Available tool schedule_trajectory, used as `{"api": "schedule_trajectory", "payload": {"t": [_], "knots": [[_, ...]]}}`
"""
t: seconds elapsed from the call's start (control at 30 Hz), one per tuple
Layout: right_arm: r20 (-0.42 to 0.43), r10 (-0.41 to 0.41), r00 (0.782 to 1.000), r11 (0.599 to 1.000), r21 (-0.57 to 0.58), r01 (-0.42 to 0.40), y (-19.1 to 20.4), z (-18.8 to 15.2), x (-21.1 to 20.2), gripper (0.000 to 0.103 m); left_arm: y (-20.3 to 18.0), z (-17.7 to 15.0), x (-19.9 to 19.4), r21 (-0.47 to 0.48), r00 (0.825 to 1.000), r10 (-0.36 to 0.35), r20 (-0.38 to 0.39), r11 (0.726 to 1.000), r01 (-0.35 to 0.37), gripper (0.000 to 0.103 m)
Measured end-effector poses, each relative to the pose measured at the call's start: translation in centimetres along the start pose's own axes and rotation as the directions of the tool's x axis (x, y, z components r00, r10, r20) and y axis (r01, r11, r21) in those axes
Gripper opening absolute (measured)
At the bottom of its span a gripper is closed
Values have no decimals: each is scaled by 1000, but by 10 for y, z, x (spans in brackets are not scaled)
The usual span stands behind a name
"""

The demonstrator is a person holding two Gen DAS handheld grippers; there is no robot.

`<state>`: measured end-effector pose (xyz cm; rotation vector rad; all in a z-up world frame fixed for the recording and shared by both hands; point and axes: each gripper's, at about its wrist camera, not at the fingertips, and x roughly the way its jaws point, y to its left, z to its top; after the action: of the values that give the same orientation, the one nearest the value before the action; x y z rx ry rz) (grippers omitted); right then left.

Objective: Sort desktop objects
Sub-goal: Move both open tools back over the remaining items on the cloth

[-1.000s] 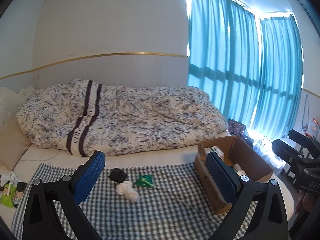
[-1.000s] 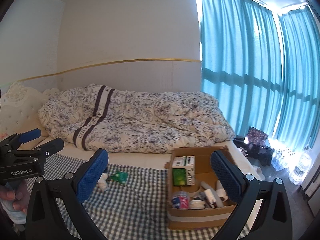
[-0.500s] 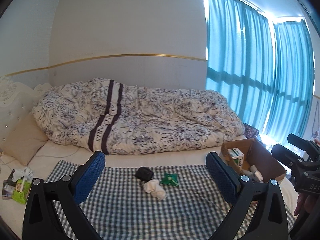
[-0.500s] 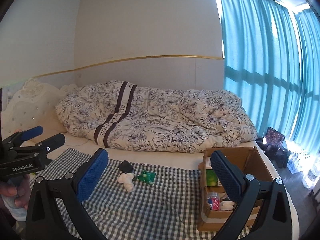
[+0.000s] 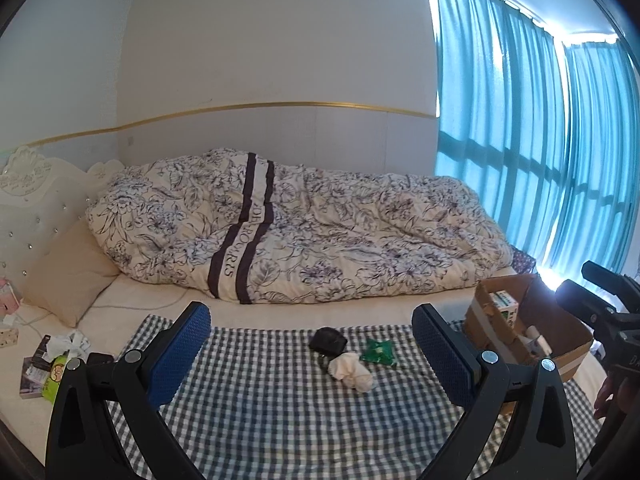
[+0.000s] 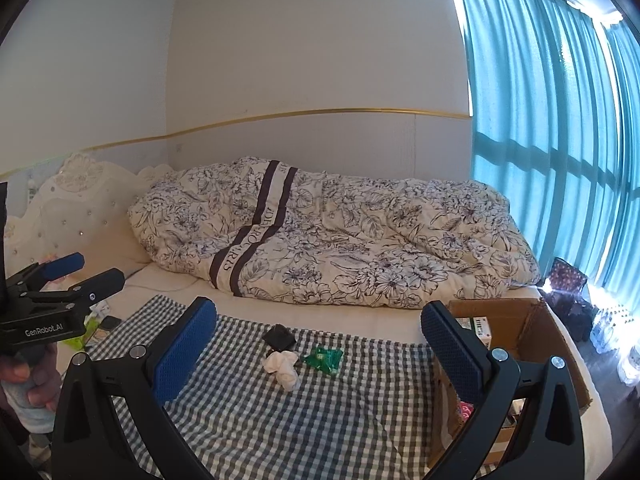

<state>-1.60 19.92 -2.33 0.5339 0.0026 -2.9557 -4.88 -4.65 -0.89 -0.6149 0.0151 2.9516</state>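
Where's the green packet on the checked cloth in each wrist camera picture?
Left wrist: green packet right of centre, just right of the black object.
Right wrist: green packet at centre, right of the white bundle.
Shared landmark: cardboard box at the cloth's right.

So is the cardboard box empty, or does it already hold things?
Not empty. The cardboard box stands open-topped with a green-and-white carton and a few other small items, too small to name, inside.

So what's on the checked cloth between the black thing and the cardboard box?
In both wrist views a green packet lies between the black thing and the cardboard box; otherwise just bare checked cloth.
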Motion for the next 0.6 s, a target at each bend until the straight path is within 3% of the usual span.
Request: {"api": "schedule_trajectory", "payload": {"t": [0.6], "knots": [[-119,-36,992,999,15,38,-18,-29,72,103,3,-34,73,-9,993,-13,-121,1000,12,103]]}}
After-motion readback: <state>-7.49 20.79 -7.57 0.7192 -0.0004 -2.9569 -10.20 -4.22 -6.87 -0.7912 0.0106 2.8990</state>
